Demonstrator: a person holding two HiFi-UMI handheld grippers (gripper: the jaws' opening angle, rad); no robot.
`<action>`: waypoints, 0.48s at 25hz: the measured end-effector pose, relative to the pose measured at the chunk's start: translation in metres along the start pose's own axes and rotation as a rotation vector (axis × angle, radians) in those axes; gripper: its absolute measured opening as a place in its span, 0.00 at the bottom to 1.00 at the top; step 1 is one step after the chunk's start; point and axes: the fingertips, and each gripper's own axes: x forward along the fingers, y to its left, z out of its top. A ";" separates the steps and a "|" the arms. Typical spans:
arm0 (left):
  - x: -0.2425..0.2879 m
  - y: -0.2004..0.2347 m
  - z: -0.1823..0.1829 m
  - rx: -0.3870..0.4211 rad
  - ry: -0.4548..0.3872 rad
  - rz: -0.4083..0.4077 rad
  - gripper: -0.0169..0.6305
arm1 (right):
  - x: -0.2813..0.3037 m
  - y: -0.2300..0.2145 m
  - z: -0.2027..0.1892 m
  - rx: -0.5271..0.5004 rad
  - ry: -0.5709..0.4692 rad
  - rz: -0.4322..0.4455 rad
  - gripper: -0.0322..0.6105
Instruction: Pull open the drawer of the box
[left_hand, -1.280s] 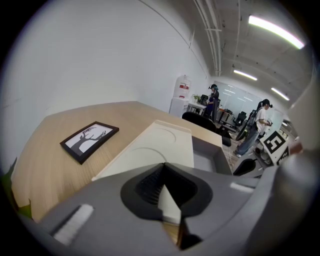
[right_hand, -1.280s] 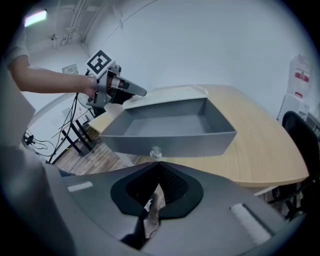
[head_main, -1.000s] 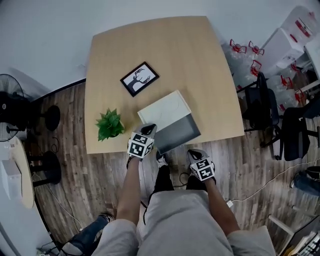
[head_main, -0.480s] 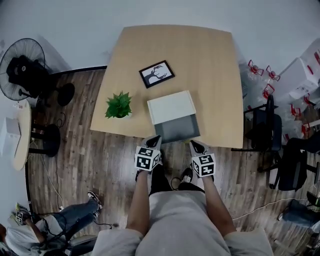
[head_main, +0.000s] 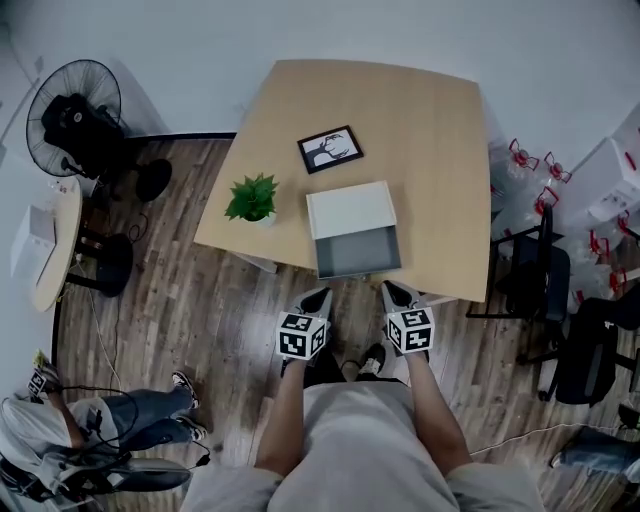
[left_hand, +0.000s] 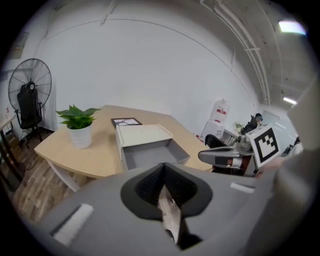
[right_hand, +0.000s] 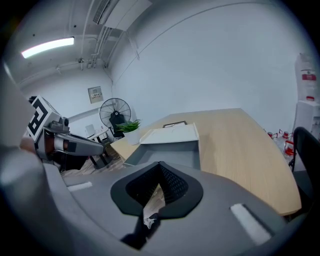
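Observation:
On the wooden table (head_main: 430, 150) sits the white box (head_main: 350, 208), and its grey drawer (head_main: 357, 253) is pulled out toward me, showing nothing inside. My left gripper (head_main: 322, 296) and right gripper (head_main: 390, 290) hang side by side just off the table's near edge, apart from the drawer front. Both are shut and hold nothing. From the left gripper view the box (left_hand: 142, 134) and the drawer (left_hand: 150, 155) lie ahead, beyond the left gripper (left_hand: 162, 187). The right gripper view has the drawer (right_hand: 170, 155) past the right gripper (right_hand: 159, 186).
A potted plant (head_main: 253, 198) stands left of the box and a framed picture (head_main: 330, 149) lies behind it. A fan (head_main: 72, 115) and a small round table (head_main: 45, 245) are at the left, office chairs (head_main: 540, 280) at the right. A person (head_main: 90, 440) sits on the floor at lower left.
Both grippers have drawn back from the drawer front toward me and now hang off the table edge. The view has shifted back and to the left. The drawer stays open.

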 end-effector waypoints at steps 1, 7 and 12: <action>-0.001 -0.003 -0.001 -0.013 -0.006 -0.001 0.11 | -0.002 0.001 -0.001 -0.008 0.002 0.003 0.05; -0.002 -0.017 -0.007 -0.038 -0.035 -0.002 0.11 | -0.018 -0.002 -0.009 -0.037 0.011 0.017 0.05; 0.003 -0.024 -0.014 -0.034 -0.028 -0.009 0.11 | -0.023 -0.010 -0.013 -0.036 0.010 0.010 0.05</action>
